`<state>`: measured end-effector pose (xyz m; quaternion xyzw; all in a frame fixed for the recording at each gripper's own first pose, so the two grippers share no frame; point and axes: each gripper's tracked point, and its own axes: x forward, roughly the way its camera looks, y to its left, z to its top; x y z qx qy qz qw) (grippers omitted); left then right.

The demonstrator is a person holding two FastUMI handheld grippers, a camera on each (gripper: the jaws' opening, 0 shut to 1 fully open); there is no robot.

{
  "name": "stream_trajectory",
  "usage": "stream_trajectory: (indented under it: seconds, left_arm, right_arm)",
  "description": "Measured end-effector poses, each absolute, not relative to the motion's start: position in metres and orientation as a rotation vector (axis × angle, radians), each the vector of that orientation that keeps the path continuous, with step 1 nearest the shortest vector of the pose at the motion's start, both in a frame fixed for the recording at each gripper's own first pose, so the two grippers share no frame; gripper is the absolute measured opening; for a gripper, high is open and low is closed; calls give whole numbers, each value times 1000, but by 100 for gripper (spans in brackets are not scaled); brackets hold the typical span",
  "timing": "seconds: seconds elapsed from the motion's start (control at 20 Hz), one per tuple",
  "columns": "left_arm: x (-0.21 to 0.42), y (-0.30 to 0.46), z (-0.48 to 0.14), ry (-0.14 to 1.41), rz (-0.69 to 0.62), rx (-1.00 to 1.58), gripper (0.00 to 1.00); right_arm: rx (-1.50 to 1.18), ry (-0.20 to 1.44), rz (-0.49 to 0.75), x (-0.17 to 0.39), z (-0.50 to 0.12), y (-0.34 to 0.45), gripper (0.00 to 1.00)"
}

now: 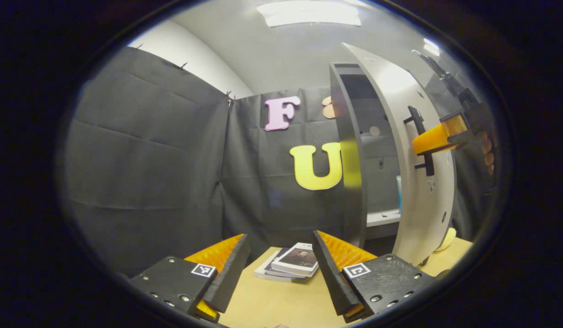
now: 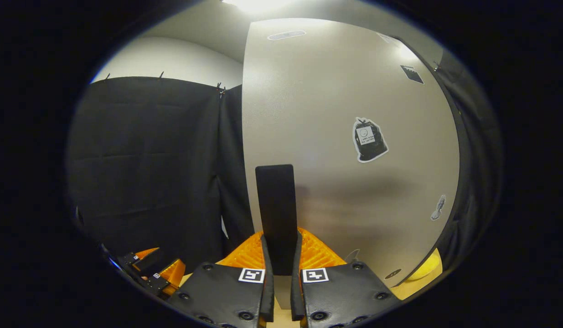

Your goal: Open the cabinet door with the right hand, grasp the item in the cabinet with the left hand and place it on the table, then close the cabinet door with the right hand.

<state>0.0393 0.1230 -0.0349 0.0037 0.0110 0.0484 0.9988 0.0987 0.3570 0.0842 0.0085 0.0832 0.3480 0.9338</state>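
The grey cabinet (image 1: pixel 349 150) stands at the right of the left gripper view with its door (image 1: pixel 413 191) swung partly open. My right gripper (image 1: pixel 438 136) holds the door's black bar handle (image 1: pixel 421 136) there. In the right gripper view my right gripper (image 2: pixel 280 246) is shut on that handle (image 2: pixel 275 200), with the door's front (image 2: pixel 345 127) close ahead. Inside the cabinet a pale blue item (image 1: pixel 399 193) stands on a white shelf (image 1: pixel 382 217), mostly hidden by the door. My left gripper (image 1: pixel 281 273) hovers open over the table (image 1: pixel 272 305), holding nothing.
A small stack of books (image 1: pixel 290 264) lies on the wooden table just ahead of my left gripper. A yellow object (image 1: pixel 447 239) sits on the table beyond the door's lower edge. Stickers (image 2: pixel 369 139) dot the door. My left gripper (image 2: pixel 153 271) appears low left in the right gripper view.
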Motion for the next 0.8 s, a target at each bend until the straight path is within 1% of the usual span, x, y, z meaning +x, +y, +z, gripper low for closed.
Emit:
stream_trajectory:
  seconds: [0.05,0.1,0.15,0.2,0.25,0.3,0.35,0.4,0.45,0.55,0.6,0.65,0.7,0.75,0.8]
  left_arm:
    - [39,118,-35,23,92,4,84]
    - [38,113,-33,23,89,0,84]
    - [37,108,-33,23,84,-4,84]
    - [37,103,-32,20,79,-4,84]
    - [36,99,-30,18,74,-1,84]
    - [35,93,-28,16,69,5,84]
    - [36,87,-28,14,64,9,84]
    - [35,82,-26,13,58,10,84]
    - [34,77,-24,12,52,9,84]
    - [33,61,-24,15,33,4,84]
    - [34,52,-23,16,22,1,84]
    - [34,44,-23,16,12,0,84]
    - [34,36,-22,16,2,1,84]
    - [33,27,-21,17,-10,2,84]
    - [33,17,-20,17,-22,3,84]
  right_arm:
    - [19,176,723,96,85,353,16]
    - [22,179,732,93,87,351,12]
    - [21,181,744,90,86,348,12]
    - [23,181,753,88,87,345,16]
    - [21,181,763,86,87,340,12]
    - [26,181,771,83,88,336,12]
    - [26,180,780,79,88,331,16]
    - [26,176,787,76,89,326,12]
    - [29,177,794,72,89,321,16]
    - [50,183,814,65,90,310,16]
    - [59,184,823,62,91,304,12]
    - [60,183,830,60,92,299,16]
    - [56,179,837,59,93,297,16]
    - [57,176,843,57,93,294,12]
    - [61,179,851,56,93,289,16]
